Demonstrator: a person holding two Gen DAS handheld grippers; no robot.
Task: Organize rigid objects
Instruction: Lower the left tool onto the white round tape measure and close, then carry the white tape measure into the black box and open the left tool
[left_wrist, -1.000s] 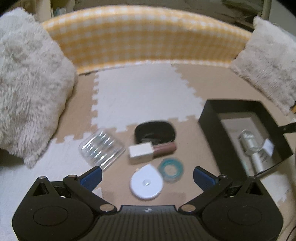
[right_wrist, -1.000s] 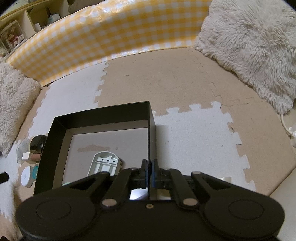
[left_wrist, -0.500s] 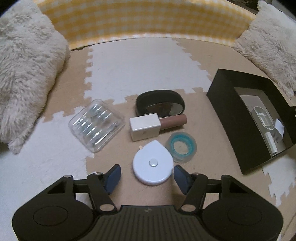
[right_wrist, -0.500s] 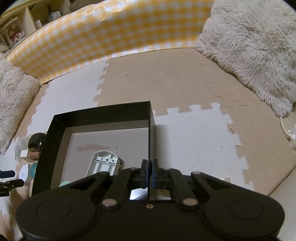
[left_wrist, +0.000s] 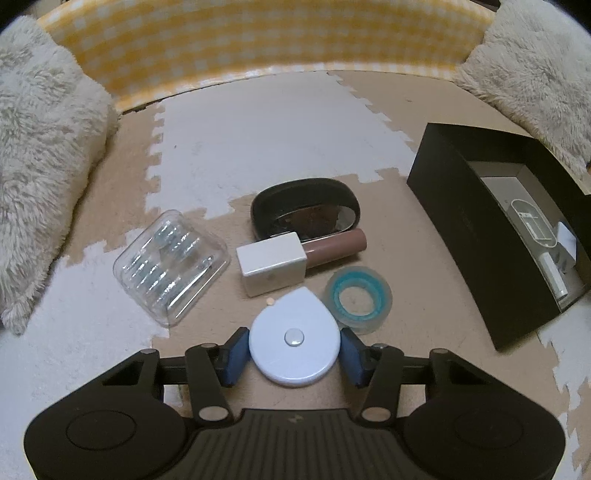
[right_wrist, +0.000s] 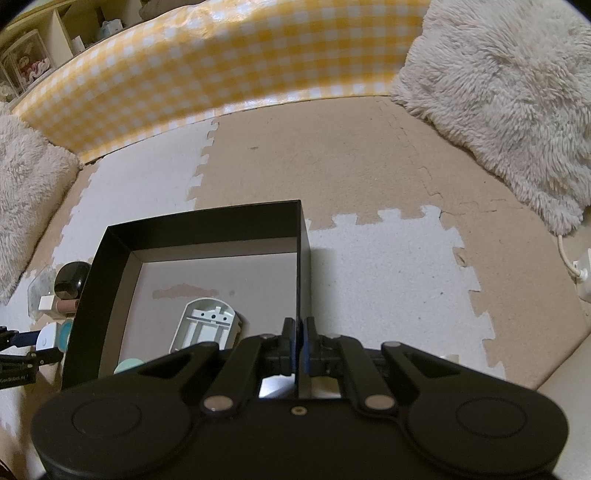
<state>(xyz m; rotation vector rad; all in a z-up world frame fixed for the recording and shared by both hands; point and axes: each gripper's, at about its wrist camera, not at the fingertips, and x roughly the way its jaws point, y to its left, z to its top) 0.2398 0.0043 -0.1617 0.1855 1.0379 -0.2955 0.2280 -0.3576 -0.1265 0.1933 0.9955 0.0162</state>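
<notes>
- A second ago the left claw (left_wrist: 294, 352) hovered wide open short of the white teardrop-shaped plastic tape measure (left_wrist: 294, 341); now its blue pads (left_wrist: 235, 350) bracket that case at lower centre, touching or nearly so, jaws partly closed.
- I judge a pickup is imminent, bound for the black rectangular cardboard box (left_wrist: 454, 221) at right.
- The right claw (right_wrist: 297, 341) stays clamped on the box's right wall (right_wrist: 302, 258), steadying it as before.

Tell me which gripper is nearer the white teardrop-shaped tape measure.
Left. The left gripper brackets the tape measure; the right gripper pinches the black box wall.
</notes>
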